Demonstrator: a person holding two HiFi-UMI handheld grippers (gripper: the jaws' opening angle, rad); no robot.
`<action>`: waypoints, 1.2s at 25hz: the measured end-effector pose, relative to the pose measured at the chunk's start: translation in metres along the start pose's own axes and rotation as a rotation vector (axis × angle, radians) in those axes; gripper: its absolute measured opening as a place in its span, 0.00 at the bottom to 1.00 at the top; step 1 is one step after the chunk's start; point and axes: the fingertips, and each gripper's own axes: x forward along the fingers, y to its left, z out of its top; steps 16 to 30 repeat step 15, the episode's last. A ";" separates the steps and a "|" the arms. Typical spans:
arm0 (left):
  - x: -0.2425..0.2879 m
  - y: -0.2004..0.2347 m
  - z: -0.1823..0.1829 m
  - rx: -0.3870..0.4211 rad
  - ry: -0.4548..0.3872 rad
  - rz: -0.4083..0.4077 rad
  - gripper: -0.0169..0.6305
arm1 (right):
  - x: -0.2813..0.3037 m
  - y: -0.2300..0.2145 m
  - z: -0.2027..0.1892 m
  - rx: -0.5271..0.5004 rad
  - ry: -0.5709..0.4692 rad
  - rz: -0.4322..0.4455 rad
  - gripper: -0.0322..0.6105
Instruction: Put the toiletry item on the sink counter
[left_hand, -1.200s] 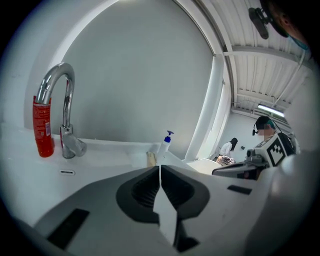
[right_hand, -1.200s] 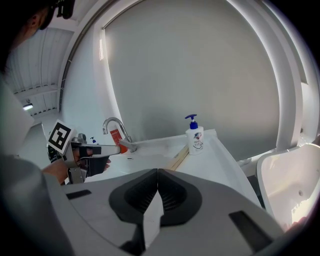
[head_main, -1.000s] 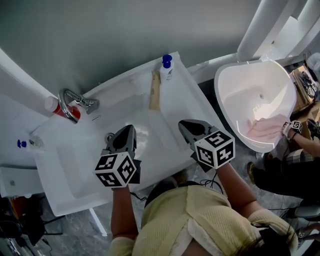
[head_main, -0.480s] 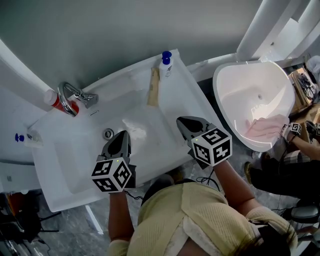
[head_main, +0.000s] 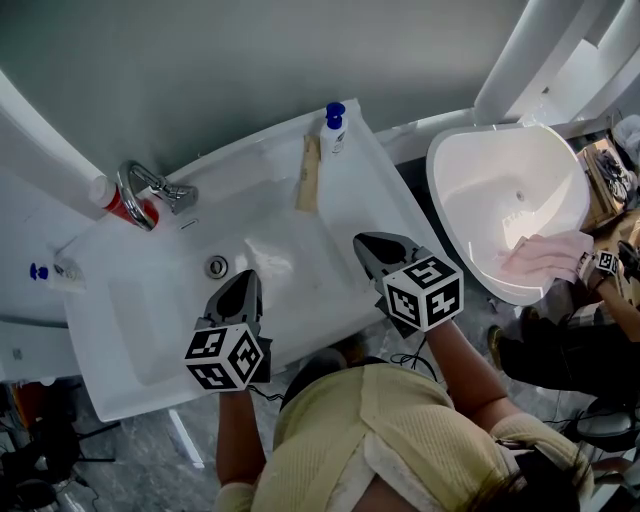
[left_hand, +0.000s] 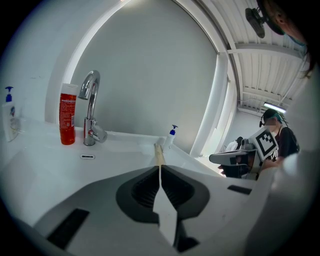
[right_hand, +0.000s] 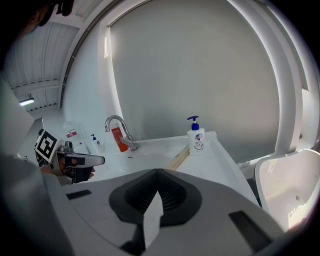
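Note:
A white pump bottle with a blue top (head_main: 332, 128) (left_hand: 171, 136) (right_hand: 195, 140) stands at the far right corner of the white sink counter (head_main: 385, 185). A flat tan stick (head_main: 308, 175) (right_hand: 179, 159) lies beside it on the rim. A red bottle (head_main: 122, 208) (left_hand: 67, 120) stands left of the faucet (head_main: 150, 186) (right_hand: 120, 131). My left gripper (head_main: 243, 283) (left_hand: 160, 167) hovers over the basin near the drain (head_main: 216, 267), shut and empty. Over the basin's right side my right gripper (head_main: 366, 247) (right_hand: 158, 171) is also shut with nothing in it.
A small blue-capped bottle (head_main: 52, 272) (left_hand: 9, 115) stands on a ledge left of the sink. A white tub (head_main: 470, 150) at the right holds a pink cloth (head_main: 545, 255), with another person's marker-tagged hand (head_main: 600, 263) on it. White pillars rise behind.
My left gripper has drawn back toward the sink's near edge, uncovering the drain. The right gripper has barely moved. The pink cloth in the tub has shifted a little.

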 end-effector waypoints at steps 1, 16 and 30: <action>0.000 0.001 0.000 -0.002 0.001 0.003 0.10 | 0.001 0.000 0.000 0.001 0.000 -0.001 0.09; 0.003 0.005 -0.009 -0.025 0.034 0.002 0.10 | 0.003 -0.007 -0.002 0.012 0.009 -0.006 0.09; 0.003 0.005 -0.009 -0.025 0.034 0.002 0.10 | 0.003 -0.007 -0.002 0.012 0.009 -0.006 0.09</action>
